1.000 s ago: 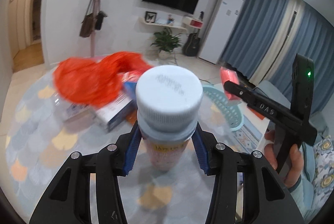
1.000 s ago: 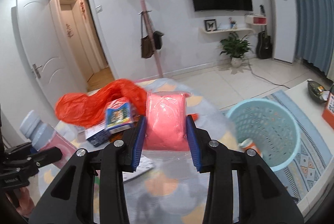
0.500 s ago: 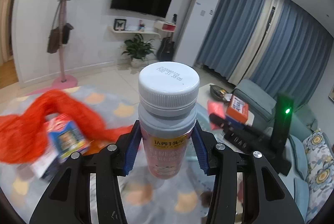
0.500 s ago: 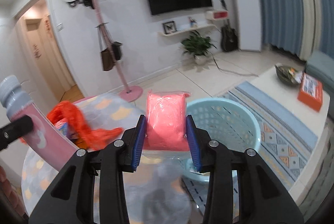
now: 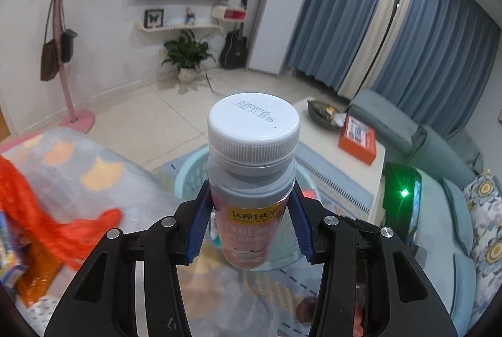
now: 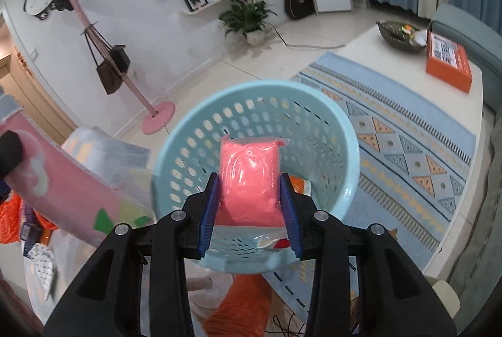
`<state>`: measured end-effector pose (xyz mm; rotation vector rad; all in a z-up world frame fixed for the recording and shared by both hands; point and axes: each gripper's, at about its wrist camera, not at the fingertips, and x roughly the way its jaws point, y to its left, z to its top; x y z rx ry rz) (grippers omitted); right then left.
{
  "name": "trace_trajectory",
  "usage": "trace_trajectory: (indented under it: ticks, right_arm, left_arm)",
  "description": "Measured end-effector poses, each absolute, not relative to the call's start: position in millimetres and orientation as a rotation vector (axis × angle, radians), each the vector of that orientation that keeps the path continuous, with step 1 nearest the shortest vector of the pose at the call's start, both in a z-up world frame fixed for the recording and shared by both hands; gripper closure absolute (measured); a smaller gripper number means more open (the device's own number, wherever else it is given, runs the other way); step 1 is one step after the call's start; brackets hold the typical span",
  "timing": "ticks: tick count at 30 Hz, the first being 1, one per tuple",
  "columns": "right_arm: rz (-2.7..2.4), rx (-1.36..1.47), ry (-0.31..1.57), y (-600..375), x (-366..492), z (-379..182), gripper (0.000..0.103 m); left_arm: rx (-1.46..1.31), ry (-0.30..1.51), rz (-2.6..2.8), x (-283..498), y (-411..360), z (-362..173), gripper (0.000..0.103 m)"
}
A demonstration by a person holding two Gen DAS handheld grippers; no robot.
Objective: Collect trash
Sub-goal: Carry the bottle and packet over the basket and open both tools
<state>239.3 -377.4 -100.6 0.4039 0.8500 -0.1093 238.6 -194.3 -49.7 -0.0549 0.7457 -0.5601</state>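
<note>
My left gripper (image 5: 251,227) is shut on a pink drink bottle (image 5: 252,205) with a white cap, held upright over the table edge. The bottle also shows at the left of the right wrist view (image 6: 56,183). My right gripper (image 6: 249,213) is shut on a pink plastic packet (image 6: 249,177) and holds it above the mouth of a light blue perforated basket (image 6: 345,148) on the floor. The basket's rim shows behind the bottle in the left wrist view (image 5: 188,173). Some wrappers lie inside the basket.
A red-orange plastic bag (image 5: 47,217) and a small blue box (image 5: 6,252) lie on the round table's patterned cloth (image 5: 78,161). A low white table (image 6: 408,61) with an orange box (image 6: 448,61) stands right of the basket. A pink coat stand (image 6: 138,92) stands behind.
Both grippers swung right, away from the table's trash pile toward the basket. The right gripper with the pink packet now hangs over the basket's opening.
</note>
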Motion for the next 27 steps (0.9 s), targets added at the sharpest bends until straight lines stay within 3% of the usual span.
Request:
trace_trajectory:
  ticks: [8, 12, 27]
  right_arm:
    - [-0.118, 0.435, 0.89, -393.4, 247.6, -121.4, 0.066]
    - [-0.128, 0.461, 0.887, -402.2, 246.5, -122.9, 0.057]
    - [-0.038, 0.45, 0.814, -367.2, 220.5, -80.4, 0.057]
  left_arm:
    - [-0.019, 0.834, -0.553, 266.9, -223.7, -74.2, 0.057]
    - [-0.019, 0.816, -0.535, 269.0, -220.5, -71.9, 0.04]
    - [-0.149, 0.755, -0.464, 226.6, -143.4, -47.9, 0.04]
